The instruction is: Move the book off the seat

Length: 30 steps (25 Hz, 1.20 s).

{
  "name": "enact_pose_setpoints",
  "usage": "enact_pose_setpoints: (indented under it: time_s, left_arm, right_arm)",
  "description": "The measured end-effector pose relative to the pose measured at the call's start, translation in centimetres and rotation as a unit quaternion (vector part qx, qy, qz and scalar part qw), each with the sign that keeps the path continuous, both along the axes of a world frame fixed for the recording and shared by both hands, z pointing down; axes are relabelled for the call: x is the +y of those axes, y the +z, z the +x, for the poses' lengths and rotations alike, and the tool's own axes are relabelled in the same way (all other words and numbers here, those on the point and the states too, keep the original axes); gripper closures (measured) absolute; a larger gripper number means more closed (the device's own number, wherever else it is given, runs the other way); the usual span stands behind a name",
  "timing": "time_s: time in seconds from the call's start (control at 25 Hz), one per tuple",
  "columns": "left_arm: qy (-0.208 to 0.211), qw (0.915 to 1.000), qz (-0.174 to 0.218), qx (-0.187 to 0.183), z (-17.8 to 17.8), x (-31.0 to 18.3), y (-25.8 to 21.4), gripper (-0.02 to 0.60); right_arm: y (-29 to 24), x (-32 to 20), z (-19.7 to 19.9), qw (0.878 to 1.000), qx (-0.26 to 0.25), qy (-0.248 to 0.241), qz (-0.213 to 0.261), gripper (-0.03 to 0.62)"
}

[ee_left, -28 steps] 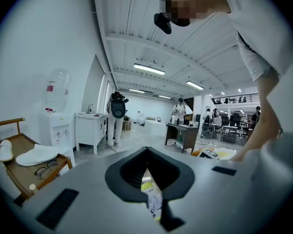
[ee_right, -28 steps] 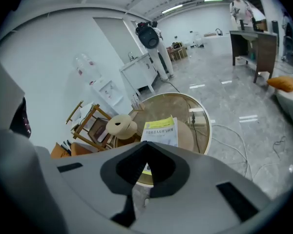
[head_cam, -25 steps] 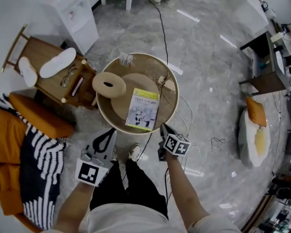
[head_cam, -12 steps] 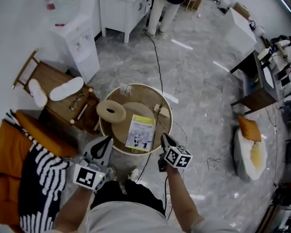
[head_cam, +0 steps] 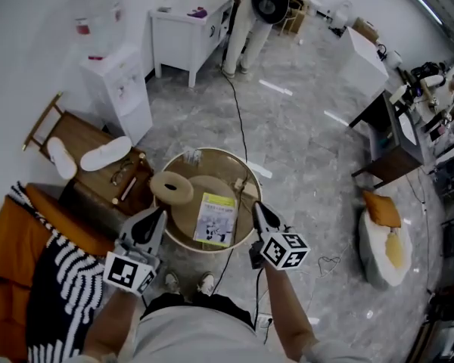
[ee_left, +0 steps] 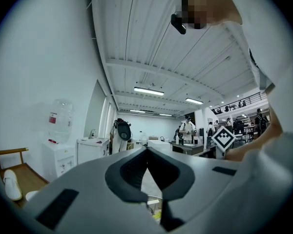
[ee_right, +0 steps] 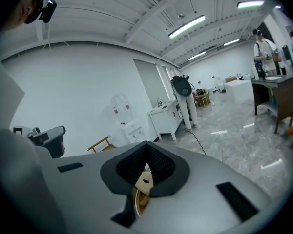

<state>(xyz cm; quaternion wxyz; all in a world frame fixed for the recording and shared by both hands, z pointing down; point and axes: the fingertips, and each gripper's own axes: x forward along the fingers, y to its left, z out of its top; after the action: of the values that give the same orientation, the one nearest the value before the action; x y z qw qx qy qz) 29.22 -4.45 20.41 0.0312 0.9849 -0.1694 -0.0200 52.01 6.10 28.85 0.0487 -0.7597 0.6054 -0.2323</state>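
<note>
whole book (head_cam: 215,219) — head view only

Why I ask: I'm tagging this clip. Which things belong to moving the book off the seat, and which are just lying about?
Belongs to the job:
book
round seat under it
left tool and right tool, both shut and empty

Just lying about:
ring-shaped pad on the seat
white slippers
water dispenser
orange cushion

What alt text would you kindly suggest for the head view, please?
A yellow-topped book lies flat on a round wooden seat. The left gripper and right gripper, both shut and empty, hover on either side of the seat's near edge.
</note>
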Motion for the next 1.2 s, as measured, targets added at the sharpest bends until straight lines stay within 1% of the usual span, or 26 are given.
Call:
enact_pose_setpoints:
  time_s: [0.2,0.32,0.44,0.52,0.64,0.84,1.08,1.2]
  left_arm:
    - [-0.005,0.9997,0.022,0.005,-1.3,-0.8,-1.7,0.565]
    - [-0.014,0.9993,0.031,0.012,-2.1,-1.4,-2.9,0.565]
    - [-0.022,0.9989,0.035,0.021,-2.4,-2.1,-4.3,0.565]
    - [-0.024,0.9985,0.041,0.026,-2.4,-2.4,-5.0,0.565]
    - [-0.023,0.9981,0.051,0.026,-2.6,-2.2,-5.6,0.565]
    - [-0.039,0.9978,0.048,0.025,-3.2,-2.6,-5.4,0.565]
    - [-0.069,0.9965,0.031,0.038,-4.7,-3.2,-5.6,0.565]
    - [-0.073,0.9960,0.033,0.038,-5.1,-2.8,-5.8,0.565]
  right_arm:
    - [-4.6,0.3,-0.5,0.999,0.028,-0.018,0.036,0.572]
    - [-7.3,0.8,-1.0,0.996,0.058,-0.034,0.051,0.572]
    - [-10.3,1.4,-0.9,0.993,0.089,-0.036,0.073,0.572]
    - [-11.9,2.0,-0.7,0.990,0.111,-0.027,0.085,0.572]
    - [-13.4,3.2,-0.6,0.987,0.129,-0.014,0.098,0.572]
    - [-14.6,5.7,-0.8,0.980,0.176,0.011,0.092,0.572]
    - [-14.7,9.7,-1.0,0.974,0.195,0.059,0.095,0.572]
    - [-14.9,10.9,-0.9,0.972,0.200,0.073,0.098,0.572]
